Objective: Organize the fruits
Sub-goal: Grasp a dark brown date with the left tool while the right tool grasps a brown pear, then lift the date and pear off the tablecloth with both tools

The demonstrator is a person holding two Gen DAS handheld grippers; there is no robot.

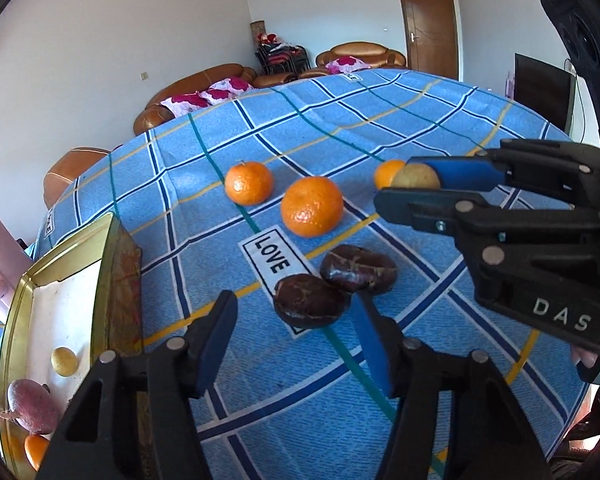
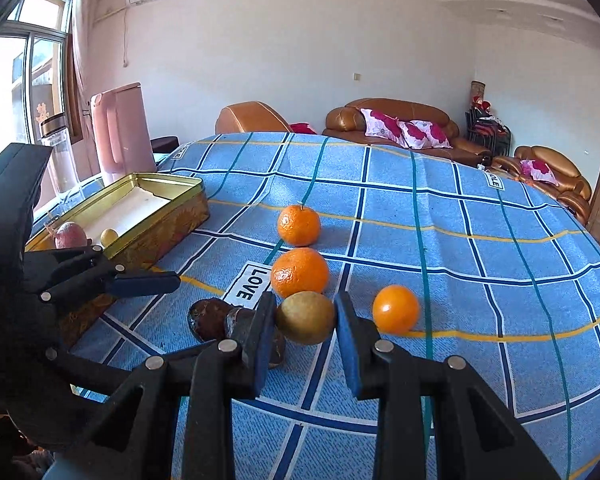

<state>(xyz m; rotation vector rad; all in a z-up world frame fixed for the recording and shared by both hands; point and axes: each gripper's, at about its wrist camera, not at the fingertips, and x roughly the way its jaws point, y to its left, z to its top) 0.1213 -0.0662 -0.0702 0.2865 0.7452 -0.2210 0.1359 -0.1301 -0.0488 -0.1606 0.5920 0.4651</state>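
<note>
My right gripper (image 2: 305, 320) is shut on a yellow-green round fruit (image 2: 306, 318) just above the blue checked cloth. In the left wrist view that fruit (image 1: 416, 176) shows in the right gripper (image 1: 410, 184). My left gripper (image 1: 294, 312) is open. One dark brown fruit (image 1: 310, 306) lies between its fingers, close to the right pad and clear of the left one. A second dark fruit (image 1: 358, 268) touches it. Three oranges (image 1: 249, 183) (image 1: 312, 207) (image 1: 386, 174) lie beyond. The gold tin (image 1: 64, 256) at left holds a small yellow fruit (image 1: 64, 361), a reddish fruit (image 1: 32, 406) and an orange (image 1: 34, 450).
The tin (image 2: 168, 216) stands near the table's left edge, with a pink kettle (image 2: 118, 132) and a glass jar (image 2: 58, 152) behind it. Brown sofas (image 2: 400, 120) stand past the far edge. The cloth (image 2: 480, 248) on the right bears no objects.
</note>
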